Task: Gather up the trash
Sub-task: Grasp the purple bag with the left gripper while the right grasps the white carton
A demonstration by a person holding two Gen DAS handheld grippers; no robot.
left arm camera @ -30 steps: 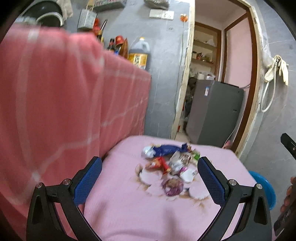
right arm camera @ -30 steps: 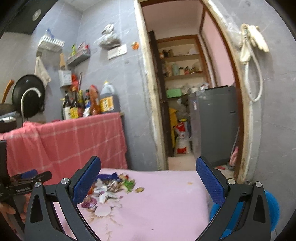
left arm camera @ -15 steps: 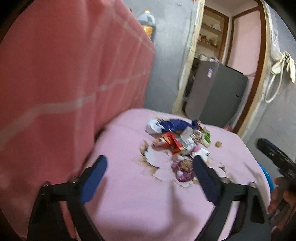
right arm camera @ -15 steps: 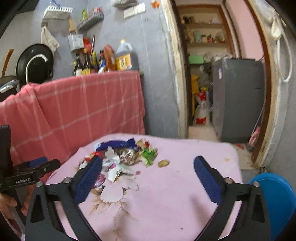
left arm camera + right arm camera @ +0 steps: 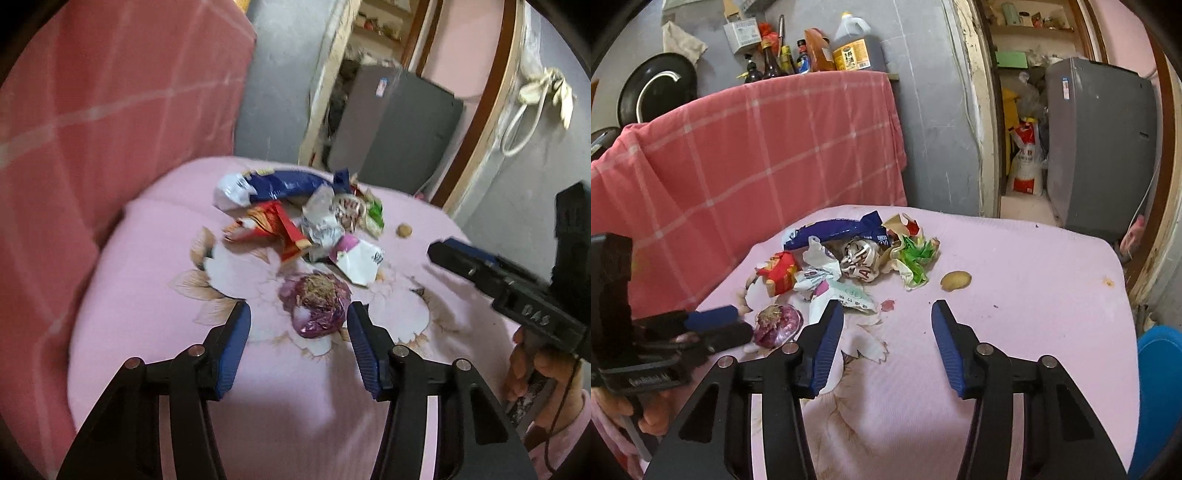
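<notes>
Here, the half-open, closing left gripper [image 5: 298, 325] should straddle the near purple wrapper [image 5: 317, 303] before pinching; the closing right gripper [image 5: 887, 321] is empty.

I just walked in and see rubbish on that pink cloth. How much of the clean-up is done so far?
Nothing looks collected yet. The wrapper pile, the purple onion scrap and the small potato piece all lie on the pink cloth. The left gripper is closing towards the onion scrap without pressing it; the right gripper, also closing, holds nothing. Everything remains to be gathered.
</notes>
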